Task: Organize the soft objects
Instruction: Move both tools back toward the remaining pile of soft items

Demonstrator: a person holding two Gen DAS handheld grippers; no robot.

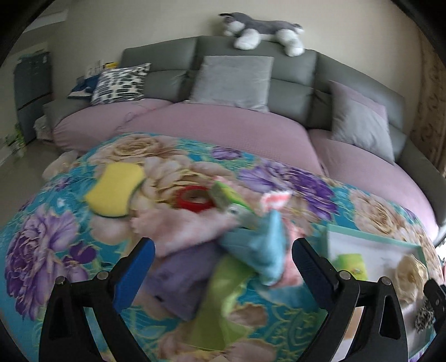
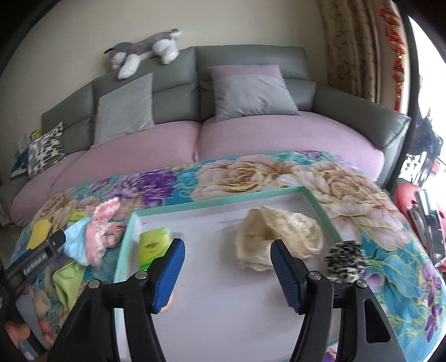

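The left gripper (image 1: 223, 264), jaws wide and empty, hangs above a blurred cloth heap (image 1: 231, 239) trailing toward lower centre, while the right gripper (image 2: 227, 267), jaws apart and empty, hovers over the tray's (image 2: 223, 200) bare white floor just below the cream cloth (image 2: 278, 236).

A grey sofa (image 1: 292, 72) with mauve seat covers (image 2: 145, 144) stands against a plain cream wall (image 1: 156, 25). Grey cushions (image 1: 231, 80) lean on its backrest. A patterned curtain (image 2: 348, 47) hangs beside a bright window (image 2: 429, 72) at right.
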